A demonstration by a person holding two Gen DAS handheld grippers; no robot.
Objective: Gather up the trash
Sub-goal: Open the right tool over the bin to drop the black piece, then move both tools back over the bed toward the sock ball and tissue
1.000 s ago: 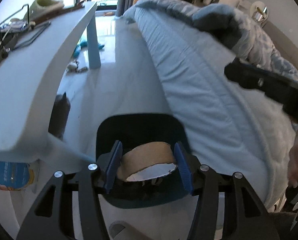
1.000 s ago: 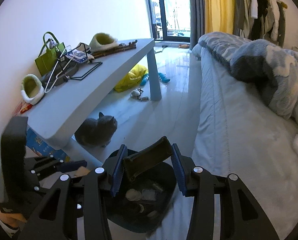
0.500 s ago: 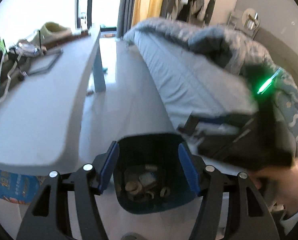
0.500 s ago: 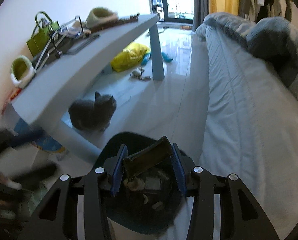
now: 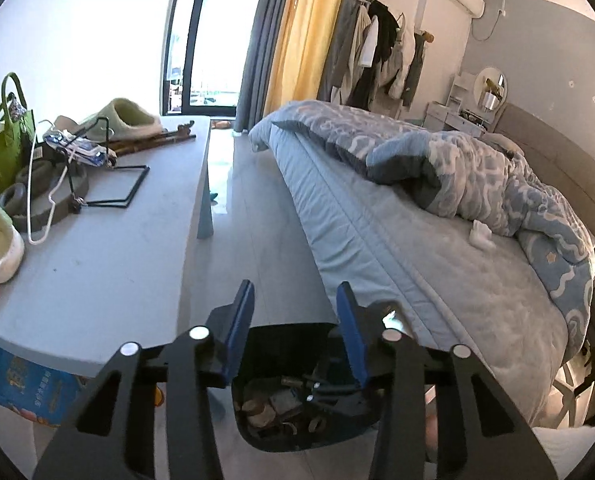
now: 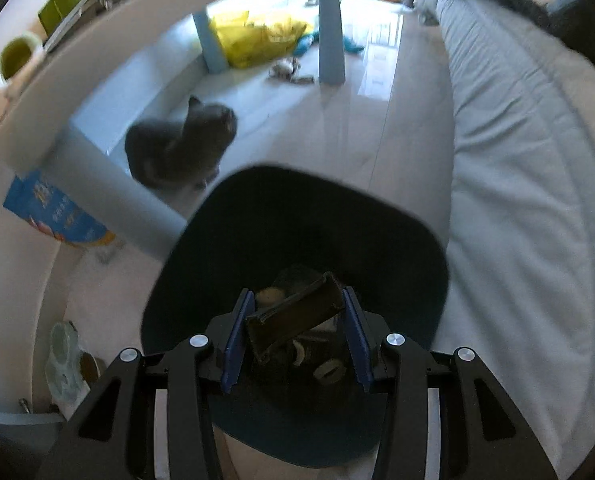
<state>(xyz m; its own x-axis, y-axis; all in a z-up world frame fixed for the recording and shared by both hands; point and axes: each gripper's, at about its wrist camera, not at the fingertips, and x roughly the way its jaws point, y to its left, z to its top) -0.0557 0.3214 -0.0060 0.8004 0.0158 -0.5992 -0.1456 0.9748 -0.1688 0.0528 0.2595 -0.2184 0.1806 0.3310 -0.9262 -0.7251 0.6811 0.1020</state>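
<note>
Fingers of the right gripper squeeze a dark flat box over the trash bin. Next, let go. Left gripper is empty, fingers just closing.

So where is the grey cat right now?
In the right wrist view the grey cat sits on the floor under the long table, upper left of the dark trash bin, near a yellow bag.
</note>
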